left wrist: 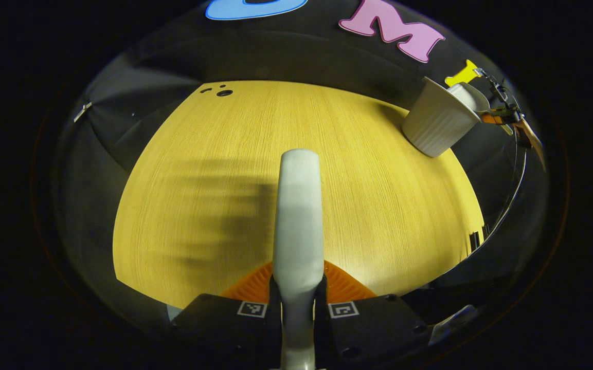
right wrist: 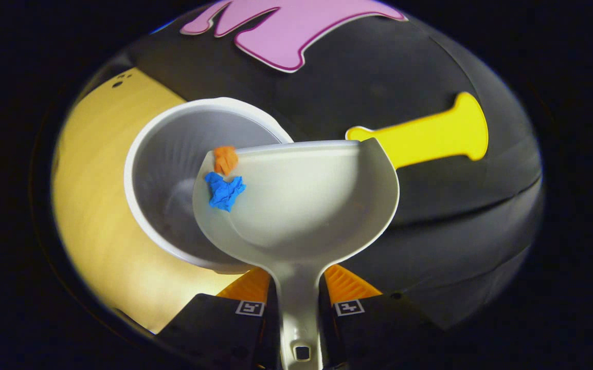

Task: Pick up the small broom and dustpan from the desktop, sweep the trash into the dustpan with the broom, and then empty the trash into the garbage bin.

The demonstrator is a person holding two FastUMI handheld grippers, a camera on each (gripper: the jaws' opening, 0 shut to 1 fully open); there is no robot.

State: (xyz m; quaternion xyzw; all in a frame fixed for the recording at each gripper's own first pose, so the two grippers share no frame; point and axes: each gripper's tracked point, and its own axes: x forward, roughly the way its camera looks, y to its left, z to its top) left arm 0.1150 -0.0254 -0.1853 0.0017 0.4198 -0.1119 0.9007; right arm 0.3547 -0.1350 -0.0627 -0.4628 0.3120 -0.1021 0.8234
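With the pale plastic dustpan [right wrist: 301, 205] clamped by its handle in the right gripper [right wrist: 299, 298] over the white ribbed garbage bin [right wrist: 173, 169], and the grey-handled small broom [left wrist: 298, 216] pinched in the left gripper [left wrist: 298, 293] above the wooden desktop [left wrist: 378, 195], the pan is best tipped further toward its lip so the crumpled blue scrap [right wrist: 224, 191] and orange scrap [right wrist: 225, 159] slide into the bin.

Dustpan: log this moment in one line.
dustpan tilted over bin | blue scrap, orange scrap at lip | right hand-held gripper holds handle | left hand-held gripper holds broom

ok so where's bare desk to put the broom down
The desktop is bare from the broom out to the holes at its far corner. It is crowded at the bin, where the dustpan hangs with trash.
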